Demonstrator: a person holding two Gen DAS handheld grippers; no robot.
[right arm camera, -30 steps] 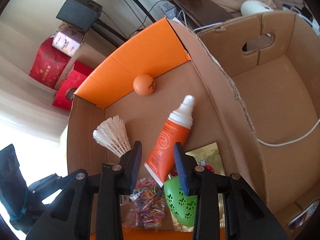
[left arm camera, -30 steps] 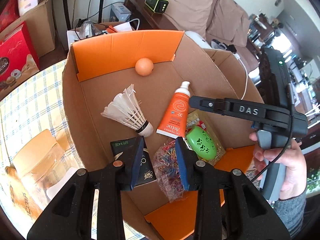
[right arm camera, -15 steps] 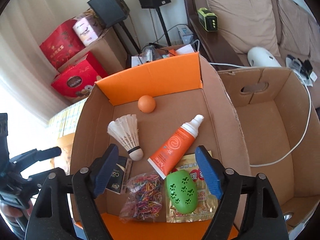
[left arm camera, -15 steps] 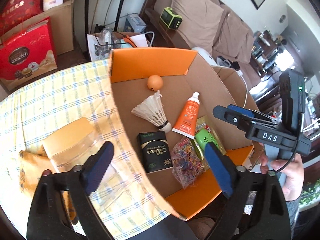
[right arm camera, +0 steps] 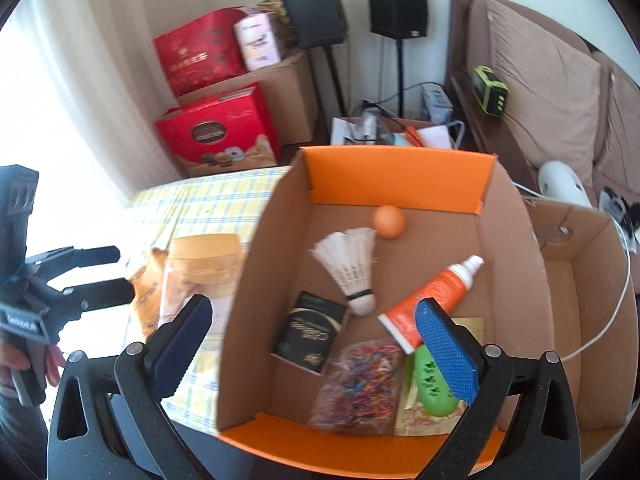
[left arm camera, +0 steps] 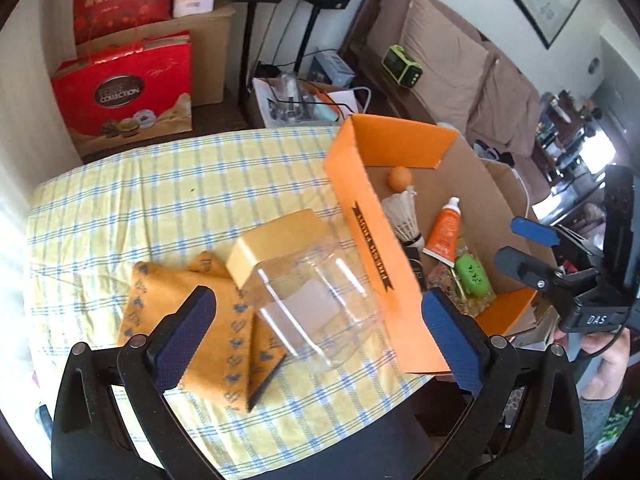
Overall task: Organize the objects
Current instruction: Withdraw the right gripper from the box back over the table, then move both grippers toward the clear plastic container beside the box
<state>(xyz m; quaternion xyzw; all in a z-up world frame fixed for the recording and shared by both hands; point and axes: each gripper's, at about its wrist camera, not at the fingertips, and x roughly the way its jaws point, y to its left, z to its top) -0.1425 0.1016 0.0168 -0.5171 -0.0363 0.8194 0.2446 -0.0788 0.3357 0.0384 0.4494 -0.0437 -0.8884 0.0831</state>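
Note:
An orange-lined cardboard box (right arm camera: pixel 272 240) holds an orange ball (right arm camera: pixel 389 221), a shuttlecock (right arm camera: pixel 352 268), an orange tube (right arm camera: pixel 430 300), a black packet (right arm camera: pixel 310 330), a bag of coloured bands (right arm camera: pixel 360 386) and a green case (right arm camera: pixel 434 382). A clear jar with a yellow lid (left arm camera: pixel 304 268) lies on its side on yellow cloths (left arm camera: pixel 192 320) left of the box (left arm camera: pixel 376 248). My left gripper (left arm camera: pixel 316 336) is open and empty, above the jar. My right gripper (right arm camera: pixel 320 352) is open and empty, above the box's near edge.
The yellow checked tablecloth (left arm camera: pixel 160 200) covers the table. A second, plain cardboard box (right arm camera: pixel 580 320) with a white cable stands right of the orange one. Red gift boxes (left arm camera: pixel 124 92), speakers on stands and a sofa are behind.
Both grippers have opened wide and pulled back and up from the box. The left one swung left, bringing the jar and cloths on the table into view.

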